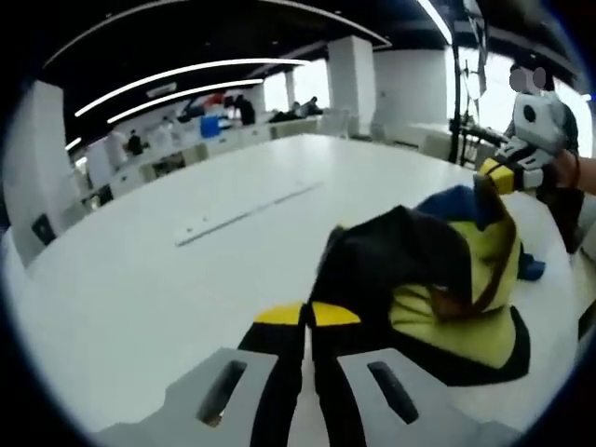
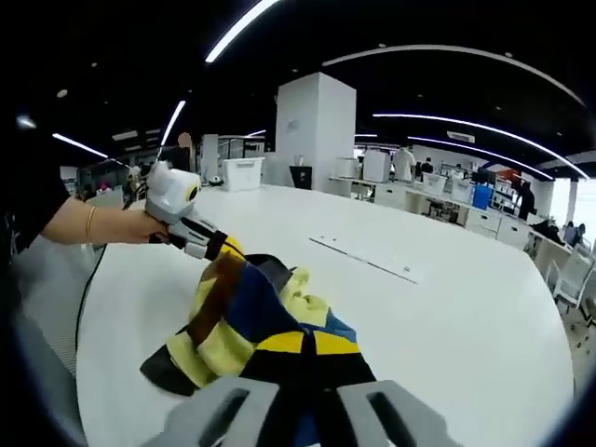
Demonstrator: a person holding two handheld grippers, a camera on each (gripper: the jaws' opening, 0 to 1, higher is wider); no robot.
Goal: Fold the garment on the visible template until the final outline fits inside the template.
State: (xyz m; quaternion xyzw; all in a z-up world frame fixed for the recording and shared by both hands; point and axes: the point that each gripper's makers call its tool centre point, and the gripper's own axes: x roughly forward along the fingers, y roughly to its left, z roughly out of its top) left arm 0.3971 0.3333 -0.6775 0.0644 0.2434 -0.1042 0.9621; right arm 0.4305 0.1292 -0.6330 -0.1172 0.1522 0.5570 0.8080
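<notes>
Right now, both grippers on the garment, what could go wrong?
1. The garment hangs bunched between the left gripper and the right gripper, so a fold made now would likely come out lumpy and off-outline.
2. I can't make out a template on the white table, so placement may drift.
3. Both jaws pinch thick folds, so a layer could slip out.

No legible text, label, brand, number or sign in the left gripper view or the right gripper view. Surfaces that might carry markings are too small or blurred to read.
</notes>
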